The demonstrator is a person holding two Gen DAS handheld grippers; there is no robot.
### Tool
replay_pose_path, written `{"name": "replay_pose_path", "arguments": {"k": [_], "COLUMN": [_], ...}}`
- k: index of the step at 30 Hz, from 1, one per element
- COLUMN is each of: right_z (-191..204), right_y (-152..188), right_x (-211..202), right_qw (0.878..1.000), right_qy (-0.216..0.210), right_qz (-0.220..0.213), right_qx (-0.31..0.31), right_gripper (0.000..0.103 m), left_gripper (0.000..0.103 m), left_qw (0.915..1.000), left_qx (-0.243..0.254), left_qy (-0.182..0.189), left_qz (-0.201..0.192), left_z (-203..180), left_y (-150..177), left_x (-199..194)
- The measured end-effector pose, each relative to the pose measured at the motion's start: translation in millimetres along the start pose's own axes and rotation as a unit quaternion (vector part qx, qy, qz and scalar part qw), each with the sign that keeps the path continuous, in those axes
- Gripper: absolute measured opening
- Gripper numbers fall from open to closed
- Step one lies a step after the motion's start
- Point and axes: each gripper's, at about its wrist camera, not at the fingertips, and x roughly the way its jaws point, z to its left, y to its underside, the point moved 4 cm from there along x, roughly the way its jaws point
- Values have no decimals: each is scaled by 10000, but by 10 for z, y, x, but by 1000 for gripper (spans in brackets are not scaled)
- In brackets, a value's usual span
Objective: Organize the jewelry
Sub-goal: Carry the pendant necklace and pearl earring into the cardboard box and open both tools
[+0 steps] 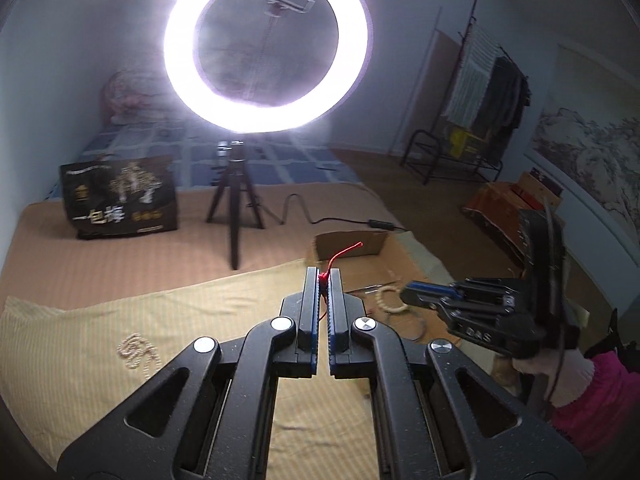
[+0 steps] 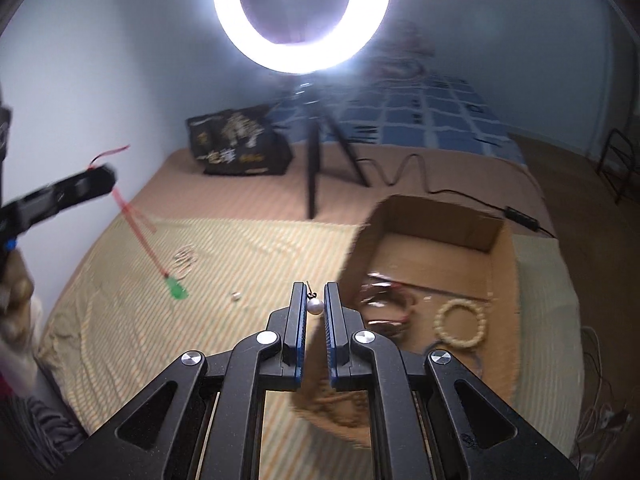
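Two grippers loaded, both short of the cardboard box [image 2: 496, 240]. Right gripper [image 2: 315, 300] nearly closed on a pearl earring [image 2: 314, 306], nearer, just off the box's left wall. Left gripper [image 1: 324, 280] pinched tight on a red cord [image 1: 340, 256], green pendant [image 2: 177, 290] dangling well left over the striped cloth [image 2: 260, 256].

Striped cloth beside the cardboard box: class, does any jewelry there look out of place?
Yes. A tangled bead necklace and a small lone bead lie loose on the striped cloth, outside the cardboard box holding the bead bracelet.
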Motion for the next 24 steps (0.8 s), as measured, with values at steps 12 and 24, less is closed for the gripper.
{"name": "replay_pose_path", "arguments": {"k": [12, 24], "right_z": [-588, -990], "right_y": [-166, -217], "right_x": [20, 220], "right_qw": [9985, 9957], "right_qy": [254, 385], "right_qz": [-42, 91], "right_qx": [486, 839], "right_gripper": [7, 7], "left_gripper": [1, 1], "left_qw": [9989, 9971], "left_qx": [66, 169], "left_qy": [473, 597], "left_qz": [39, 433], "left_z": [-615, -892], "left_y": [-90, 84], "left_x": [431, 863]}}
